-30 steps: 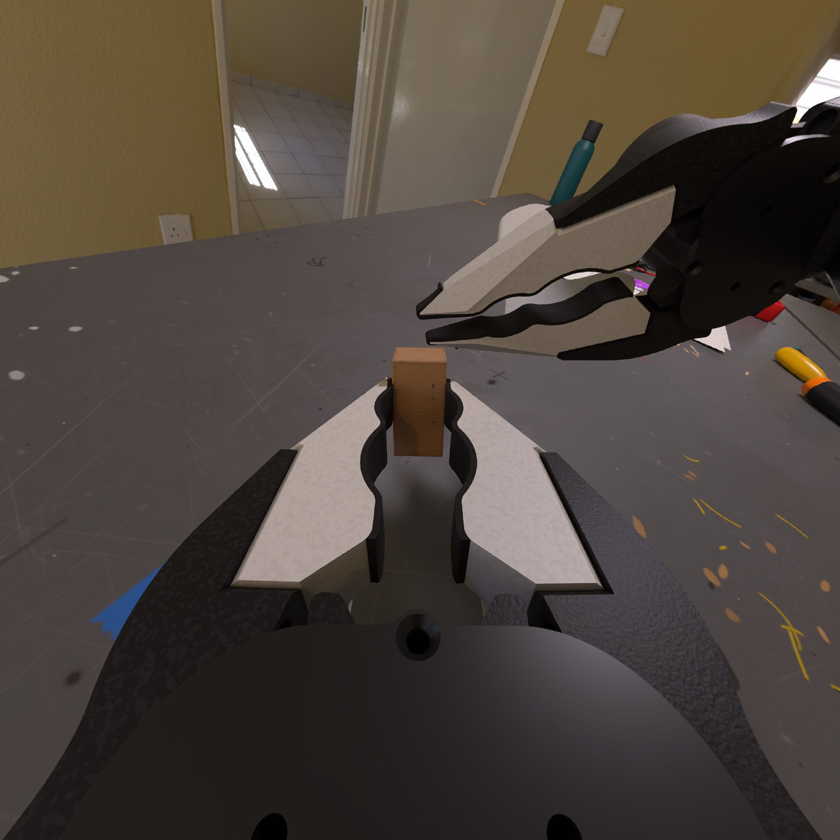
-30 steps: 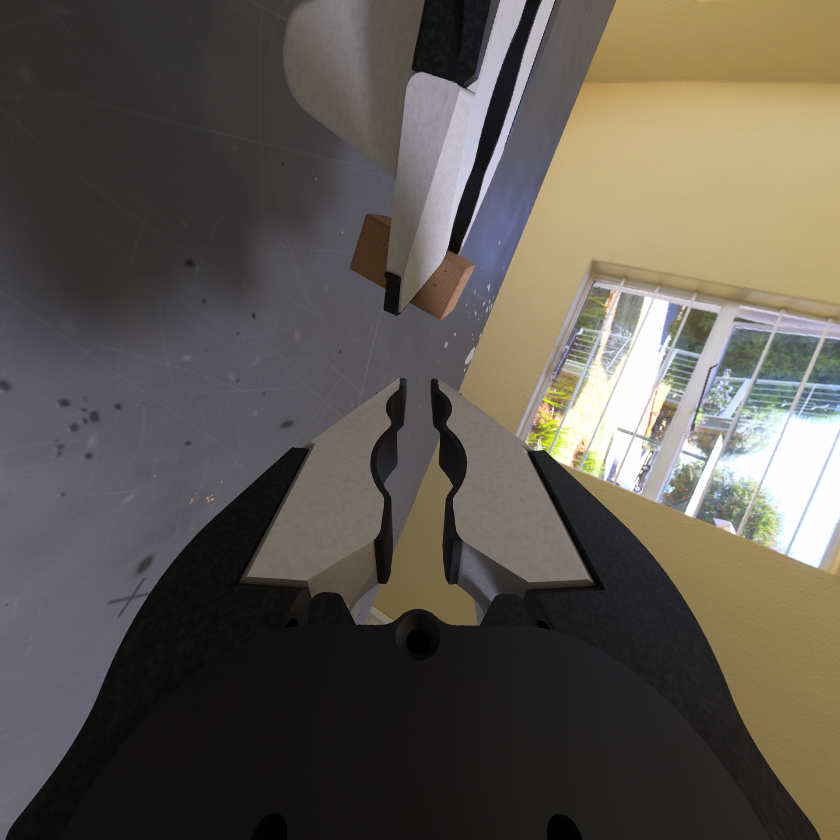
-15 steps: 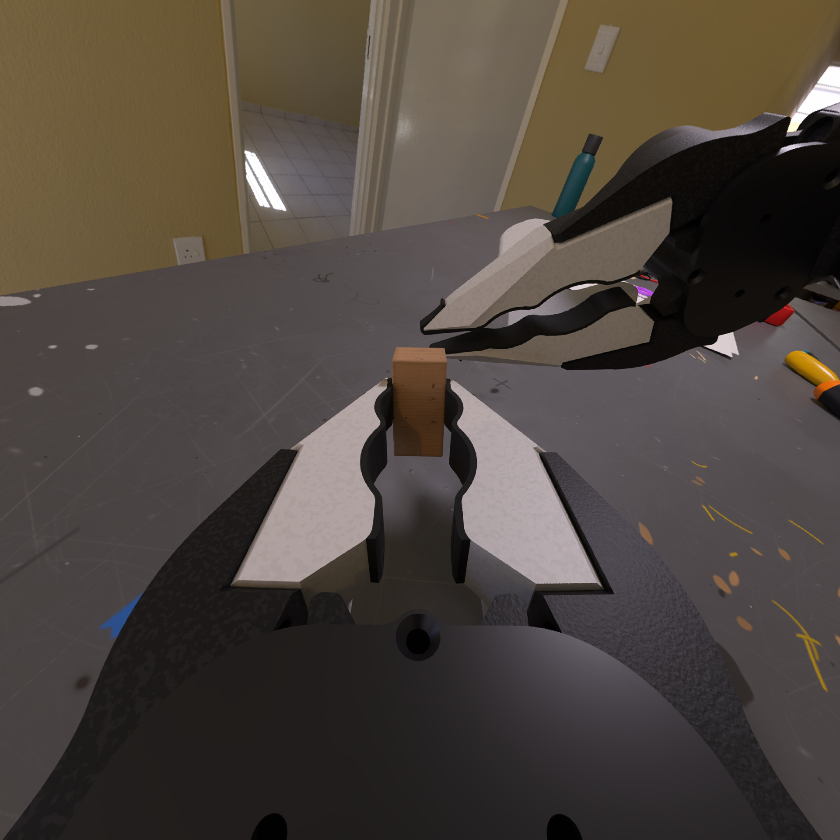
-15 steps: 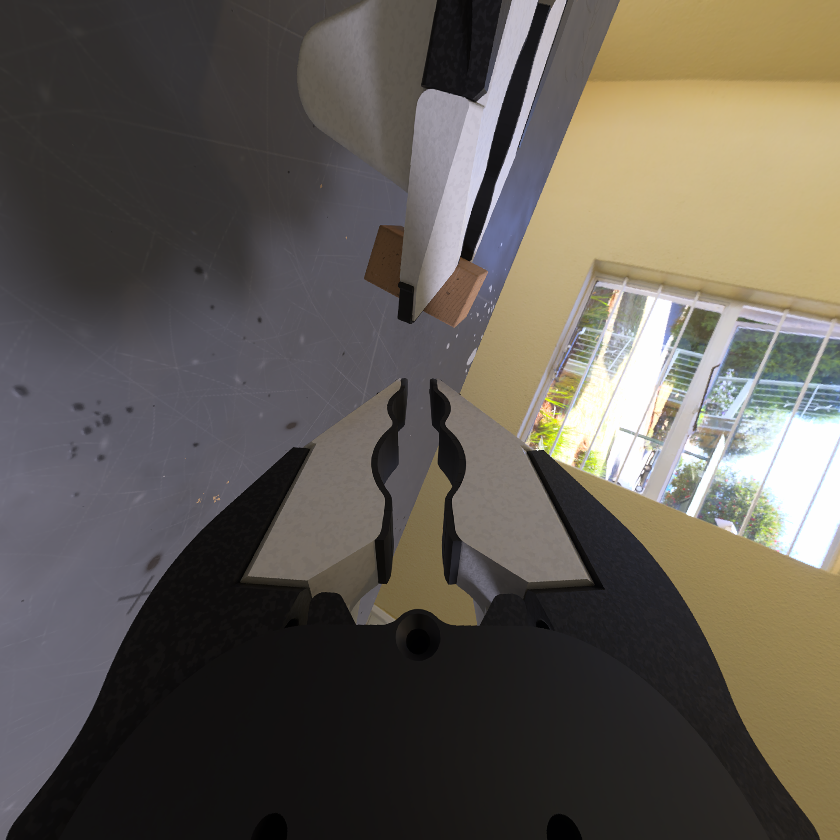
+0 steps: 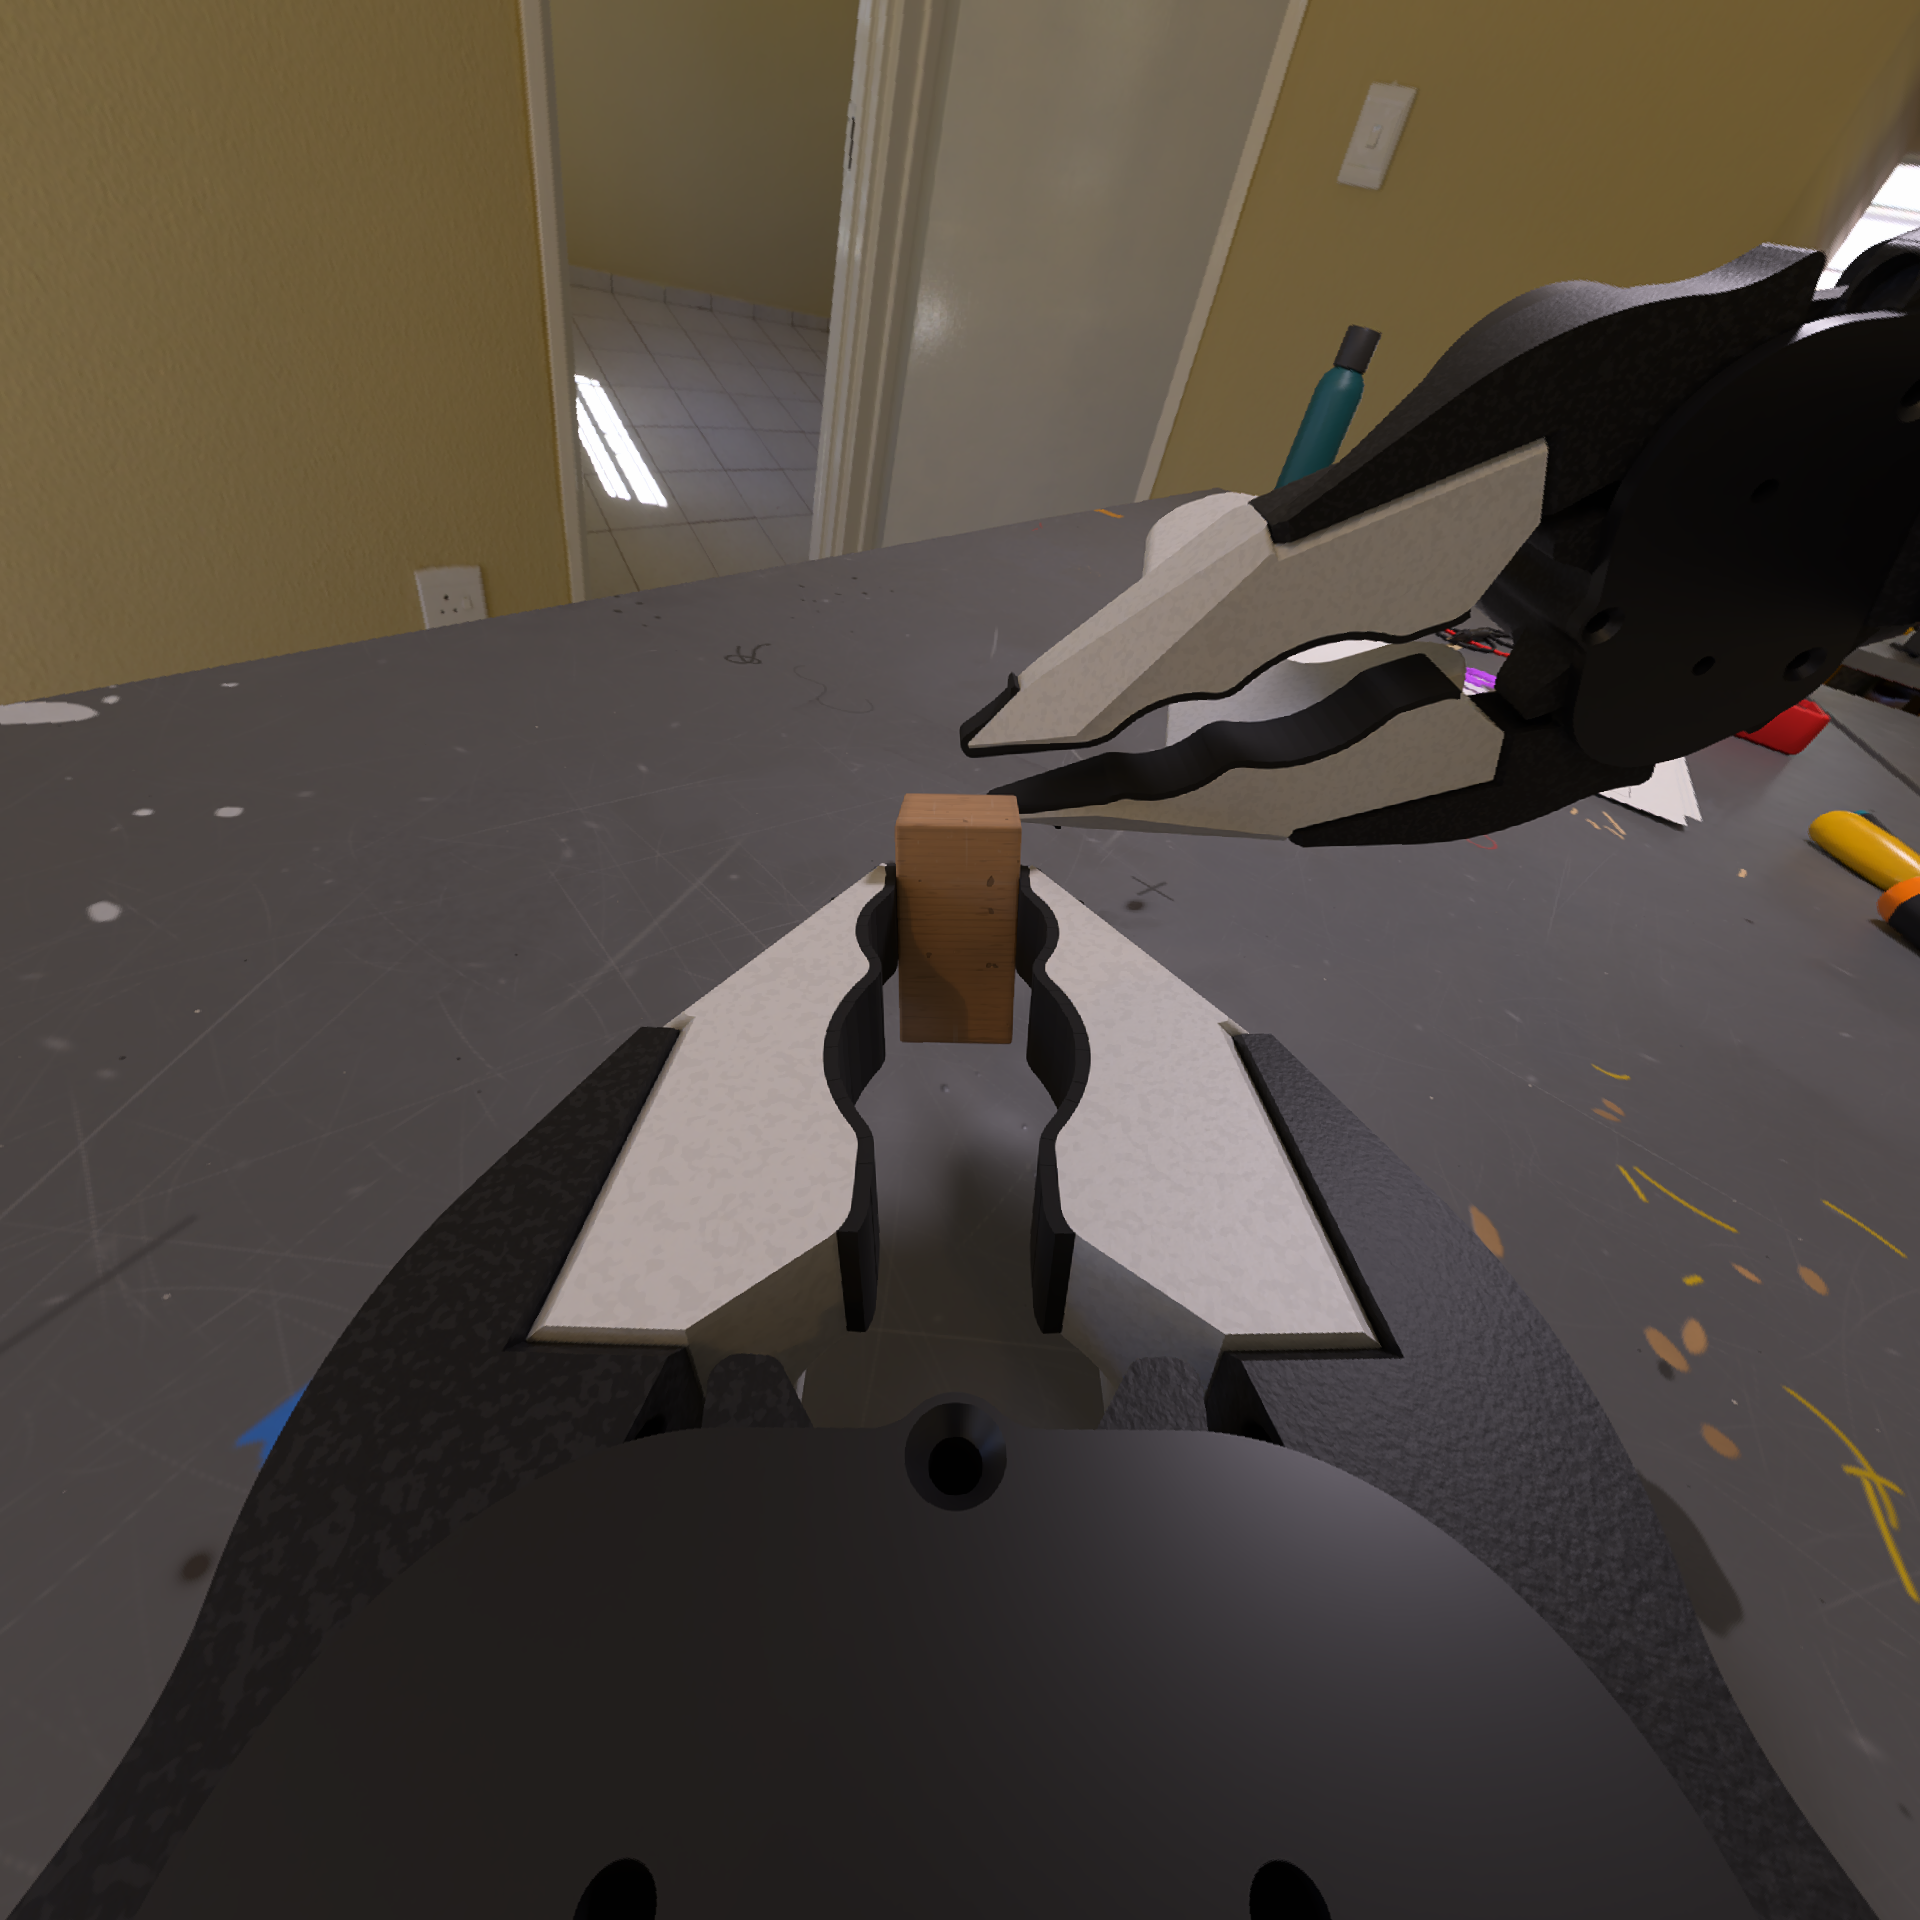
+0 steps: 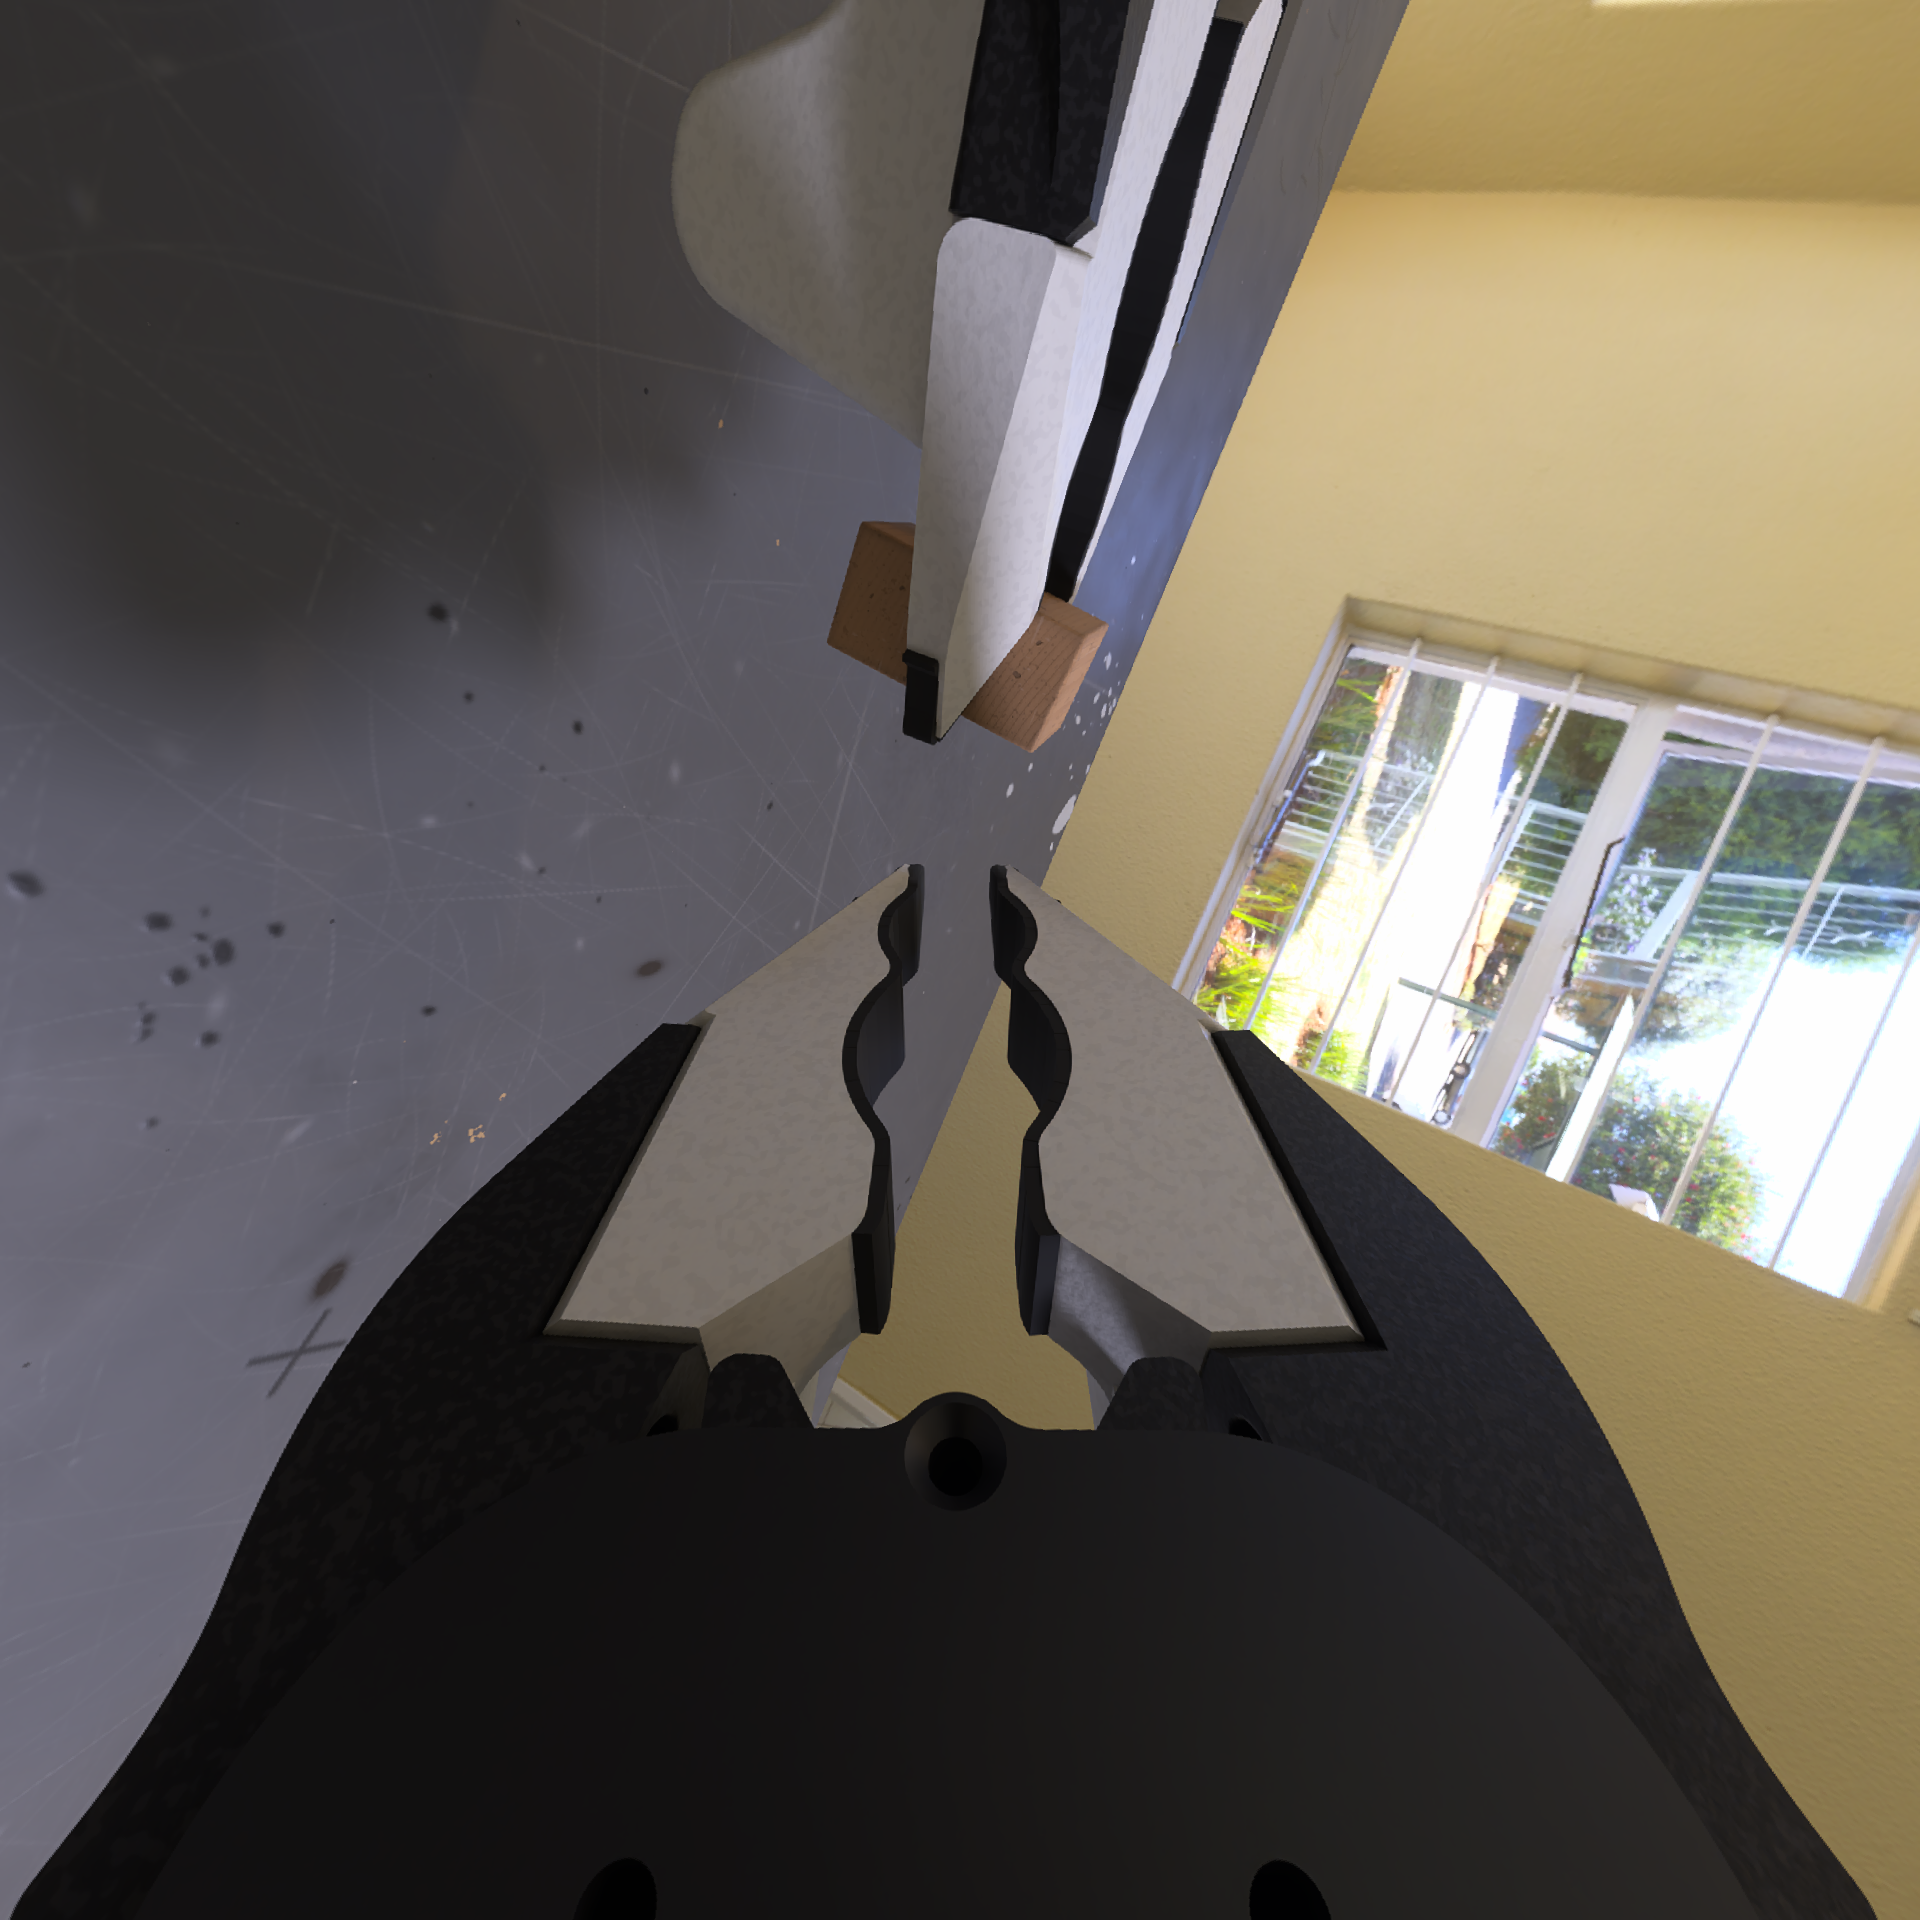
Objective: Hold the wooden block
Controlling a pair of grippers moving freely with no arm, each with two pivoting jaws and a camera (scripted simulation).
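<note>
The wooden block [image 5: 956, 925] is a small tan brick, held upright above the grey table [image 5: 416, 935]. My left gripper [image 5: 956, 883] is shut on it near the fingertips. My right gripper [image 5: 987, 771] comes in from the right, lying on its side. Its tips are just above and behind the block's top right corner, and I cannot tell whether they touch it. In the right wrist view my right gripper [image 6: 953, 883] is empty, its jaws a narrow gap apart. The block [image 6: 1039, 675] is ahead of it, partly hidden by a left finger [image 6: 987, 499].
A teal bottle [image 5: 1325, 416] stands at the table's far edge. A yellow and orange tool [image 5: 1870, 862], a red object [image 5: 1787, 722] and white paper [image 5: 1662, 800] lie at the right. An open doorway is beyond the table. A window [image 6: 1558, 935] is in the yellow wall.
My left gripper has shifted slightly with the block still in it. My right gripper's tips have come a little lower and closer to the block's top. Neither jaw gap has changed.
</note>
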